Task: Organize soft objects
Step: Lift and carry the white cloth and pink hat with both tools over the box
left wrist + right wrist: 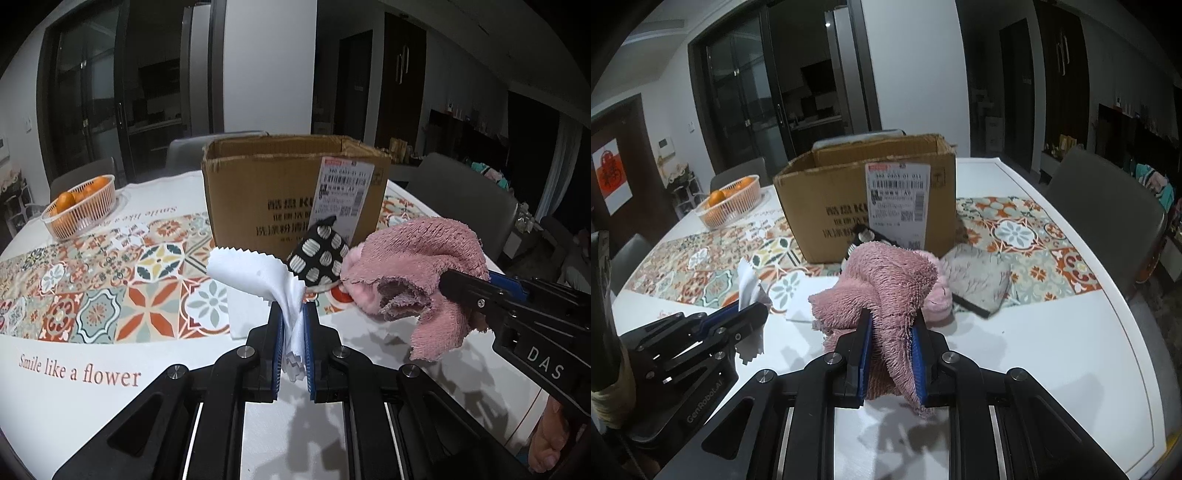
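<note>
My left gripper (293, 314) is shut on a white cloth (251, 273) with zigzag edges and holds it above the table. My right gripper (892, 321) is shut on a pink terry towel (886, 280), also lifted; the towel also shows at the right of the left wrist view (417, 258). An open cardboard box (291, 184) with a shipping label stands just behind both cloths. A black pouch with pale spots (319, 256) and a pink fluffy item (938, 302) lie in front of the box. A grey patterned cloth (979, 280) lies to the right.
A basket of oranges (79, 206) stands at the back left on the patterned table runner (110, 280). Another white cloth piece (251, 317) lies flat under the left gripper. Grey chairs (1104, 199) stand around the white table (1052, 350).
</note>
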